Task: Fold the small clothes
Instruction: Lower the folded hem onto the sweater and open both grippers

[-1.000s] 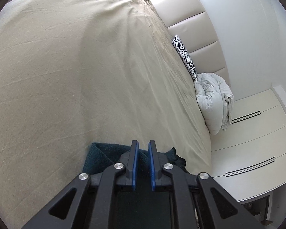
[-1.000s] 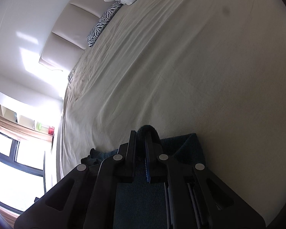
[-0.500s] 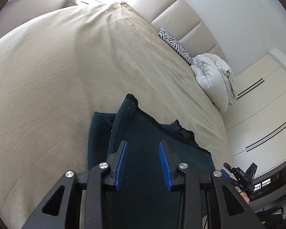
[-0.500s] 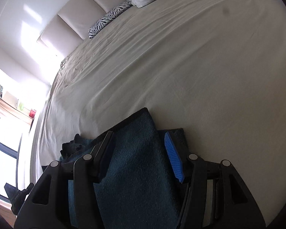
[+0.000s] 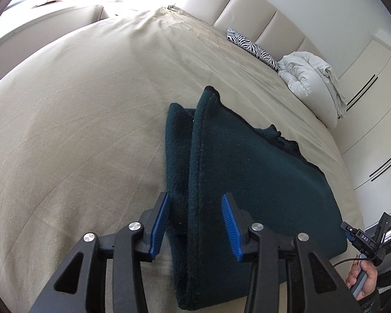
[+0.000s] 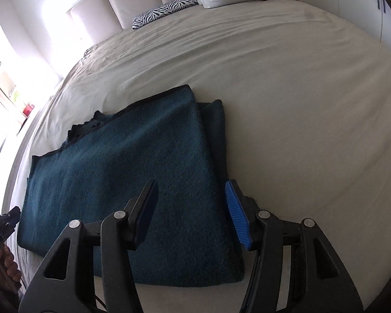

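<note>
A dark teal knitted garment (image 5: pixel 247 182) lies folded in layers on the beige bed sheet (image 5: pixel 78 117); it also shows in the right wrist view (image 6: pixel 133 172). My left gripper (image 5: pixel 195 214) is open and empty, raised over the garment's folded left edge. My right gripper (image 6: pixel 193 203) is open and empty, raised over the garment's right folded edge. A black trim and a bunched dark part (image 6: pixel 86 127) show along the garment's far side.
A zebra-print pillow (image 5: pixel 250 45) and a rolled white duvet (image 5: pixel 312 78) lie at the padded headboard (image 5: pixel 247 13). White wardrobe doors (image 5: pixel 372 120) stand beyond the bed. A window ledge with a red item (image 6: pixel 28 109) is at the bed's other side.
Both grippers were shut on the garment's edges a second ago. They have opened, let the fabric drop, and pulled back and up, so the folded garment now lies flat.
</note>
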Demonstrator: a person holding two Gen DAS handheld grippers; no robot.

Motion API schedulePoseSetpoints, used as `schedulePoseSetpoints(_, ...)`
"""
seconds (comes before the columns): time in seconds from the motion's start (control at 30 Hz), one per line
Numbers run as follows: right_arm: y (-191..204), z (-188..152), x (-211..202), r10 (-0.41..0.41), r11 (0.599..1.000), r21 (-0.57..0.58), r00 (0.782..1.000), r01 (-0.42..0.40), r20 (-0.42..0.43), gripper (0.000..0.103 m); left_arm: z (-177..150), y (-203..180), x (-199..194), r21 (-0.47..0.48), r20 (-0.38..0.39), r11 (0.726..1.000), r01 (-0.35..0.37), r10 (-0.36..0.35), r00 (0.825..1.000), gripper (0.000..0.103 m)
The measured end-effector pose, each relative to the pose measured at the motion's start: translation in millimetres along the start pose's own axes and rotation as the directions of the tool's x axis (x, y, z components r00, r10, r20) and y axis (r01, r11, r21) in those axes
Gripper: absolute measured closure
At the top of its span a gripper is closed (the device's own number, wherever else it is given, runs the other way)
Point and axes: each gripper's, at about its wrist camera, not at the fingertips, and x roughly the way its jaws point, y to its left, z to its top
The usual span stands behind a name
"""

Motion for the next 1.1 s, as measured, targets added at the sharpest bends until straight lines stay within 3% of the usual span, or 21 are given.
schedulePoseSetpoints(0.1, -12.9, -13.2, 0.5, -0.001, 1.0, 0.016, 1.0, 0.001, -0.028, 0.051, -9.5, 3.8, 0.4, 0.012, -0.009, 1.0, -0.017, 0.017, 1.0, 0.06)
schedulePoseSetpoints(0.4, -18.0, -29.7, -3.5, -0.067, 0.998, -0.022, 0.998, 0.067, -0.007, 0.061, -24.1, 5.9, -3.6, 0.05, 0.014, 0.997, -0.051, 0.051, 0.999, 0.077)
schedulePoseSetpoints(0.5, -17.2, -32.1, -14.0, -0.068, 0.997, -0.017, 0.997, 0.069, 0.027, 0.063, -27.4, 4.2, -3.5, 0.073, 0.019, 0.995, -0.068, 0.067, 0.998, 0.079)
schedulePoseSetpoints(0.6, -17.2, -36.9, -5.7, -0.075, 0.997, -0.035, 0.997, 0.074, -0.017, 0.068, -28.0, 5.3, -2.7, 0.074, 0.015, 0.995, -0.067, 0.066, 0.998, 0.08)
schedulePoseSetpoints(0.73, -26.7, -38.3, -5.5, -0.052, 0.999, 0.004, 0.999, 0.052, -0.011, 0.069, -26.5, 6.8, -7.7, 0.069, 0.013, 0.996, -0.057, 0.057, 0.998, 0.08)
schedulePoseSetpoints(0.83, -28.3, -36.7, -19.6, -0.086, 0.995, 0.045, 0.996, 0.086, -0.009, 0.068, -26.5, -9.7, -28.2, 0.123, 0.076, 0.987, -0.104, 0.095, 0.993, 0.082)
schedulePoseSetpoints(0.9, -28.8, -34.7, -36.1, -0.038, 0.995, 0.096, 0.999, 0.035, 0.025, 0.066, -28.0, -34.4, -39.2, 0.198, 0.115, 0.974, -0.109, 0.087, 0.99, 0.083)
schedulePoseSetpoints(0.97, -18.9, -32.3, -47.4, 0.091, 0.987, 0.127, 0.995, -0.096, 0.046, 0.066, -32.0, -59.7, -39.1, 0.252, 0.111, 0.964, -0.081, 0.054, 0.992, 0.083)
schedulePoseSetpoints(1.03, 0.5, -31.6, -44.5, 0.283, 0.946, 0.16, 0.959, -0.282, 0.019, 0.066, -39.3, -81.9, -28.4, 0.294, 0.088, 0.954, -0.054, 0.029, 0.996, 0.083)
schedulePoseSetpoints(1.1, 26.5, -34.7, -32.0, 0.44, 0.883, 0.193, 0.897, -0.427, -0.029, 0.066, -47.5, -97.7, -12.2, 0.317, 0.064, 0.947, -0.04, 0.021, 0.998, 0.083)
